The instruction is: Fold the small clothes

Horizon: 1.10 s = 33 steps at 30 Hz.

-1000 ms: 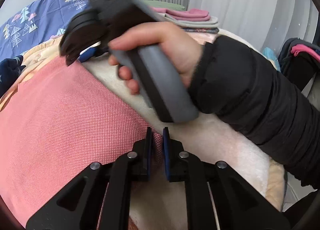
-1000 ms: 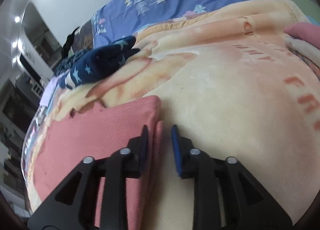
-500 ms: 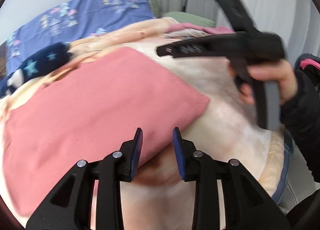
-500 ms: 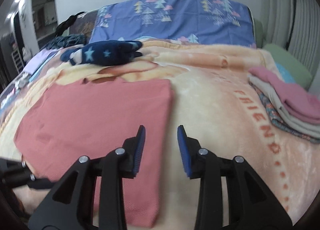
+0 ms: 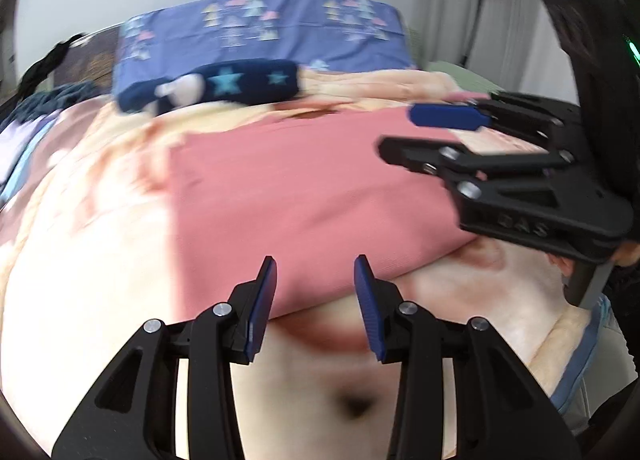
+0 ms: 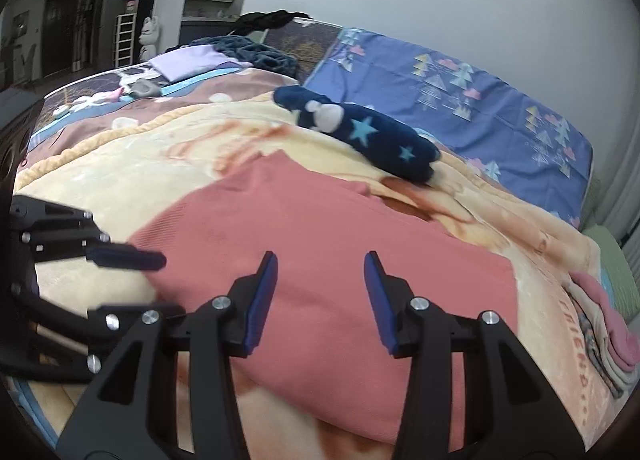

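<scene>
Your left tongs [image 5: 315, 292]: opening, empty | your right tongs [image 6: 320, 292]: opening, empty | pink garment [image 6: 332, 244]: folded flat on the blanket [image 6: 132, 164], beneath both tongs.

Each wrist camera looks forward and downward along its own claw, close above the bed. Both views share the pink garment [image 5: 304, 196], the navy starred bundle [image 6: 372, 132] and the far pillow [image 6: 472, 100].
</scene>
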Available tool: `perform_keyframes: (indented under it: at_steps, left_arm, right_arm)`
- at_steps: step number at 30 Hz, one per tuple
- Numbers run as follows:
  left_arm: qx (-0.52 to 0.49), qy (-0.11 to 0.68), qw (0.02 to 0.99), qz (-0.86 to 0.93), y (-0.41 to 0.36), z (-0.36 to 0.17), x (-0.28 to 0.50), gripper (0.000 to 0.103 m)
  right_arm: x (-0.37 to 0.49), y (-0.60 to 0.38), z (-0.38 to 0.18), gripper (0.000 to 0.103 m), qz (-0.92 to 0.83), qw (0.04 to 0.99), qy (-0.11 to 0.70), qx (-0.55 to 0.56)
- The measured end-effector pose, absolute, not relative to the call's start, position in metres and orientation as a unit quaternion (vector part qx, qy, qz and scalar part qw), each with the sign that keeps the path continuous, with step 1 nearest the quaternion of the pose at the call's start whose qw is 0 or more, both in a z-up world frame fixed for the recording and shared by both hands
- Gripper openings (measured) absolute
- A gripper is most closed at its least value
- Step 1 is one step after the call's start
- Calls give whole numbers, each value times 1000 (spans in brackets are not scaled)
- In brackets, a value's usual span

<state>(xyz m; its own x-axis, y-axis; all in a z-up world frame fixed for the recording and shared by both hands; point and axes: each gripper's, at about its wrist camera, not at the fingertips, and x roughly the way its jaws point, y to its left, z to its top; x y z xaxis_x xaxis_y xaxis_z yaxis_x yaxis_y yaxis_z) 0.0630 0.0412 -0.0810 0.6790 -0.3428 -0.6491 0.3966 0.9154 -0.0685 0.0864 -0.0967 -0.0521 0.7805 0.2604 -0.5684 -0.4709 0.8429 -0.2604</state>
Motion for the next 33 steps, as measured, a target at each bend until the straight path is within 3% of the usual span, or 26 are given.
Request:
perform_keyframes:
  at_steps: [8,17,19,21,24,33]
  left_arm:
    - [-93,325,939,-59,197,-76,65,42]
    - [-127,332,933,-56,233,-87,68,42]
    - [-130,333,932,-58,236,-88,74,42]
    - [-129,333,932,-59,236,-87,80,42]
    - [-121,333,933,-61,234,-85,86,42]
    - [-126,345,927,-75,227,-87,95,42]
  right_arm:
    - [35,2,-97,47,281,871,229,-332]
    - [45,66,-152,46,210,836,185,-472]
    - [51,72,-150,38,200,839,176,-473]
    - [57,74,-149,23,206,840,184,-468]
    - [58,74,-145,15,217,845,188,-451]
    - [68,64,-127,9,241,864,225,-381]
